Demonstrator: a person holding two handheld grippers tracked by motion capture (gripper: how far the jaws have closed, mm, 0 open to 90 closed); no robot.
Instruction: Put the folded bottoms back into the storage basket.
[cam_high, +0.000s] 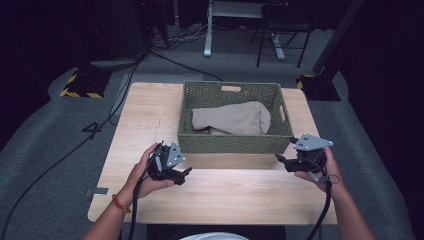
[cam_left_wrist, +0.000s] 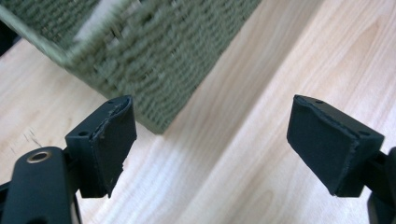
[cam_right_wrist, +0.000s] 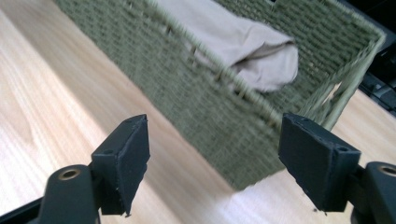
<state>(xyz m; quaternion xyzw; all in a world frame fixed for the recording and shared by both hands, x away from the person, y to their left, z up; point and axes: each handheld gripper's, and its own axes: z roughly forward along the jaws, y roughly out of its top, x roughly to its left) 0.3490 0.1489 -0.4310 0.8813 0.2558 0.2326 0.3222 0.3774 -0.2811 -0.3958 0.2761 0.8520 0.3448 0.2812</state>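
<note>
The cloth (cam_high: 231, 118) lies in the basket (cam_high: 229, 143), beyond and above both pairs of jaws, its long axis across them. The right gripper (cam_high: 283, 160) is nearer to it than the left gripper (cam_high: 186, 172); both stand wide apart and empty.

Beyond the pale wooden table (cam_high: 150, 120): grey carpet (cam_high: 45, 130) crossed by black cables (cam_high: 65, 155), a black-and-yellow striped base (cam_high: 80, 86) at far left, white desk legs (cam_high: 207, 35) and a dark chair frame (cam_high: 280, 40) at the back.

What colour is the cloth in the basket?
Beige. The cloth in the green basket shows best in the high view.
</note>
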